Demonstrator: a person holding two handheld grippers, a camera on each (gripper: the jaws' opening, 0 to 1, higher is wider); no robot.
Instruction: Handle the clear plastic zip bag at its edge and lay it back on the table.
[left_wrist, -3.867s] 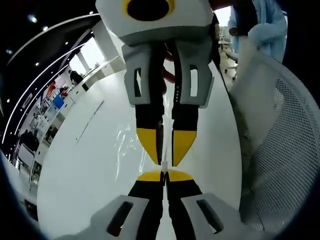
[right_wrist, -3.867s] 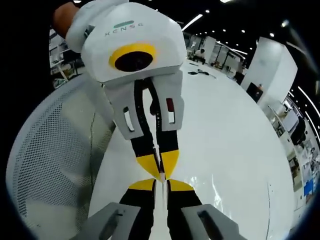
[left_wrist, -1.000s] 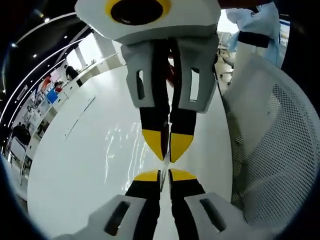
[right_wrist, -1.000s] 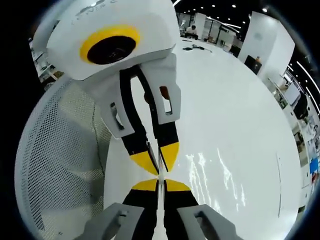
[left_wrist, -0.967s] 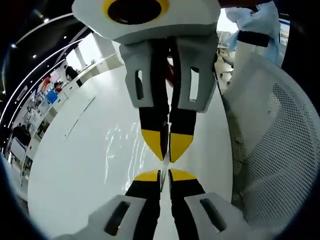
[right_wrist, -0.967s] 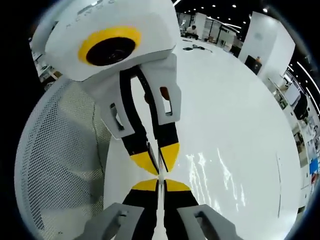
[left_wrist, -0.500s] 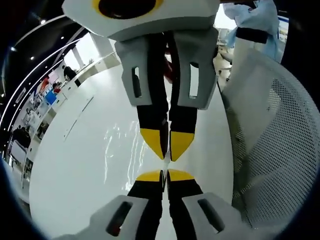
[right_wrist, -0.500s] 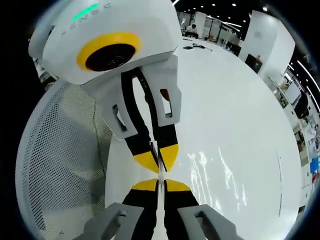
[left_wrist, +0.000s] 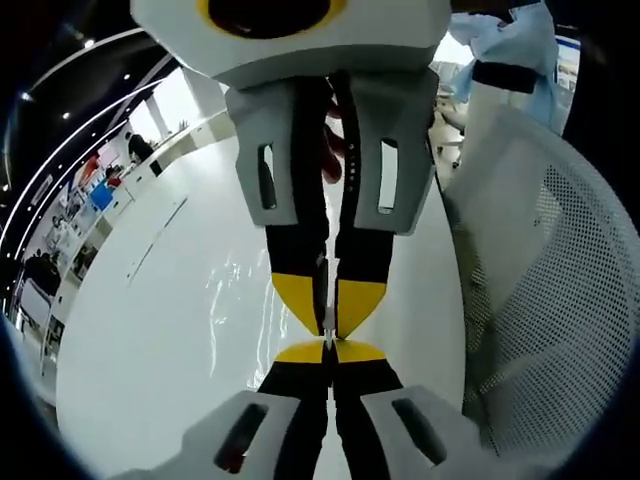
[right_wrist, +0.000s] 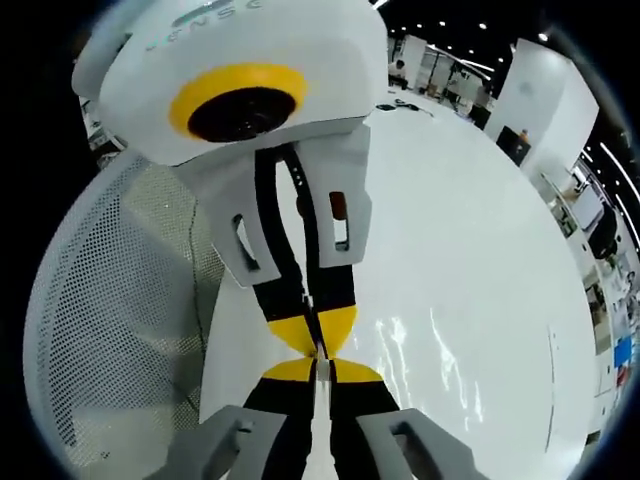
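zip bag (left_wrist: 245, 300) outline barely discernible

A large open-plan lab or office: white worktop (right_wrist: 470, 250), mesh chair (left_wrist: 545, 280), dark ceiling with spotlights (right_wrist: 480, 25), distant workstations (left_wrist: 80, 195).

The left gripper view looks along its own closed jaws, tip to tip with the right gripper (left_wrist: 328, 318) close ahead, over the white desk (left_wrist: 150, 330) with a white mesh chair (left_wrist: 540, 300) on its right. The right gripper view looks the opposite way, facing the left gripper (right_wrist: 318, 340) just as near, the same chair (right_wrist: 120, 330) on its left. Both share the desk (right_wrist: 470, 260) and the clear zip bag (left_wrist: 250, 300) (right_wrist: 440, 370) lying on it.
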